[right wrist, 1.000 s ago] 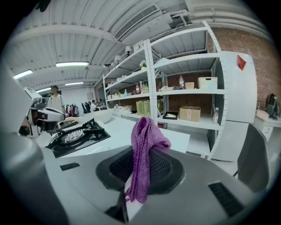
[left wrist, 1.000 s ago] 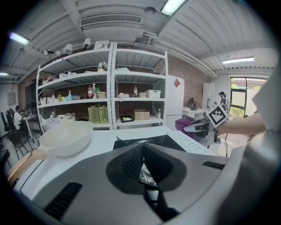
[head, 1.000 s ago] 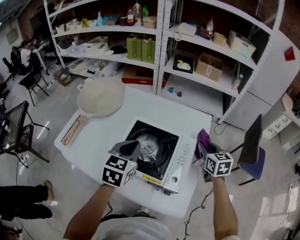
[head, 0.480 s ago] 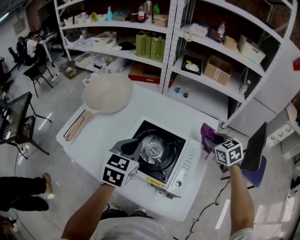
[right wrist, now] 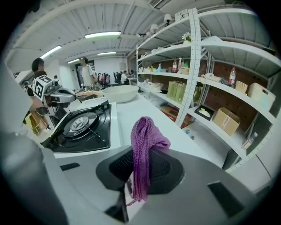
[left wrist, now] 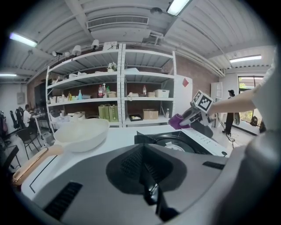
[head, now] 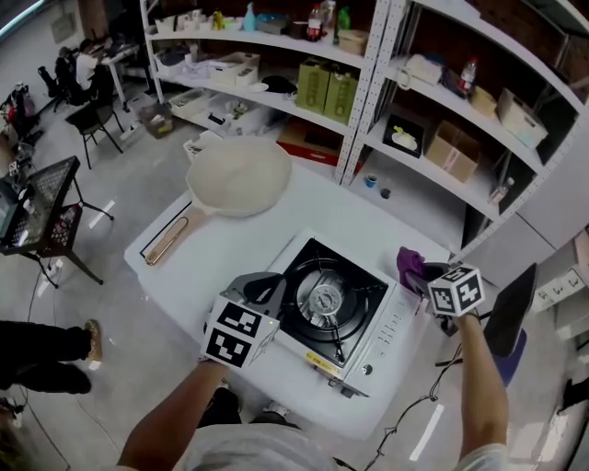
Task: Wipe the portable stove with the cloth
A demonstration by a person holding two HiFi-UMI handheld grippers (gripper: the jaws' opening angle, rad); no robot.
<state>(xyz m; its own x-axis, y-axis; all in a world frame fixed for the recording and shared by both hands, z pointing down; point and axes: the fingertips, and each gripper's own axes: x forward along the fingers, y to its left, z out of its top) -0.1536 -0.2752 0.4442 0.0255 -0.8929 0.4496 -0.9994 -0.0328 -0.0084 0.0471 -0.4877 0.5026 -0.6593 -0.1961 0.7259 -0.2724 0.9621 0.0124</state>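
Table (head: 230, 253) first, big and white. Held the portable stove (head: 333, 304) near the front, with the burner end to the left and the knob end to the right. Had a cream frying pan (head: 237, 177) far back on the left. Left gripper (head: 264, 289) by the stove's left edge, jaws closed on nothing. Right gripper (head: 431, 279) just past the knob end, nearer for the job, pinched tight on the purple cloth (head: 410, 266). Probably needed a short swing left and down to the stove top.

White metal shelving (head: 368, 92) along the wall, pale grey floor (head: 120, 216), white table (head: 230, 250); ceiling strip lights (left wrist: 178, 5), black chair (head: 92, 120)
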